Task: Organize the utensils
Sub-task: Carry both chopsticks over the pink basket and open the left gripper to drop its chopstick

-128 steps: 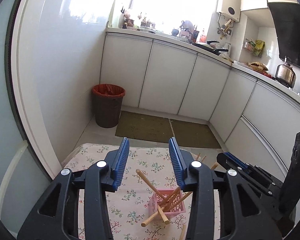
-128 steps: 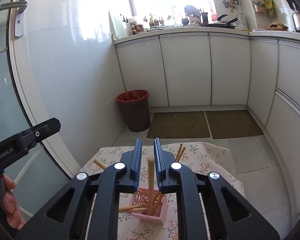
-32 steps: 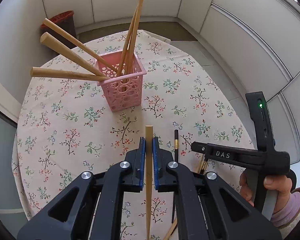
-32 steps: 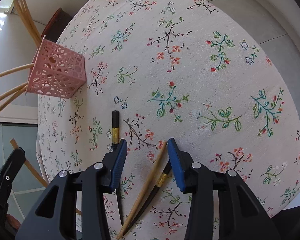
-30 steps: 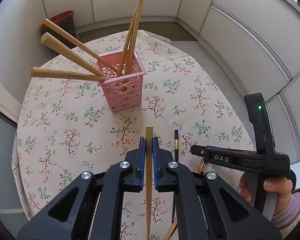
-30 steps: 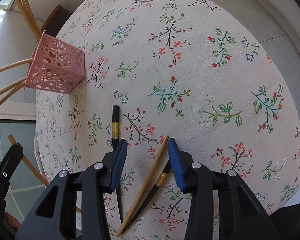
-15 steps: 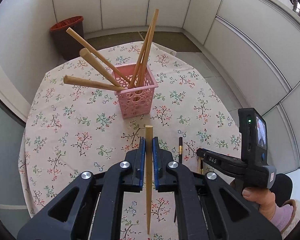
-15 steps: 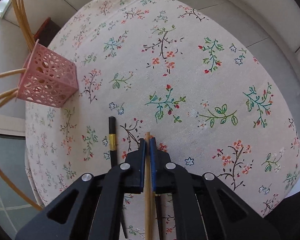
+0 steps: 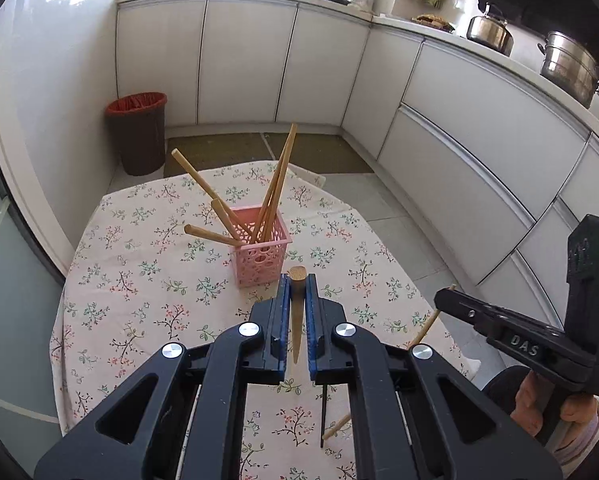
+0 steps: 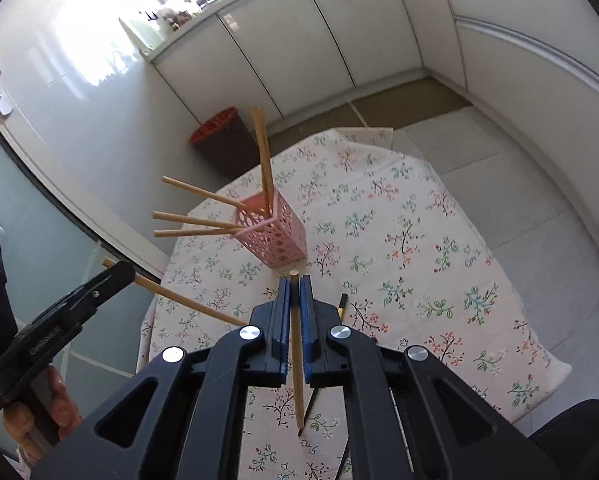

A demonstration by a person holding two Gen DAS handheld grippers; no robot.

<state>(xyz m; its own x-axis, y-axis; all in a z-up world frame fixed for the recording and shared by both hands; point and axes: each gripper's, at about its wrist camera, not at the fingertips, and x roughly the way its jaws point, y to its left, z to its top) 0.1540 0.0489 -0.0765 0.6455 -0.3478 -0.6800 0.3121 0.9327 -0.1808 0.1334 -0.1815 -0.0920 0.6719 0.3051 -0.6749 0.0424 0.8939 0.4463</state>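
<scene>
The right hand-held gripper (image 10: 295, 280) at lower centre clamps a wooden chopstick (image 10: 297, 360); the pink basket (image 10: 273, 236) stands just above it in the frame.

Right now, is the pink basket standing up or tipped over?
Standing up. The pink perforated plastic basket sits flat on the floral tablecloth, wooden chopsticks poking out its top.

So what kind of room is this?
It looks like a home kitchen. White cabinets run under a long counter, metal pots sit on top, and a small table with a flowery cloth holds a pink basket of chopsticks.
</scene>
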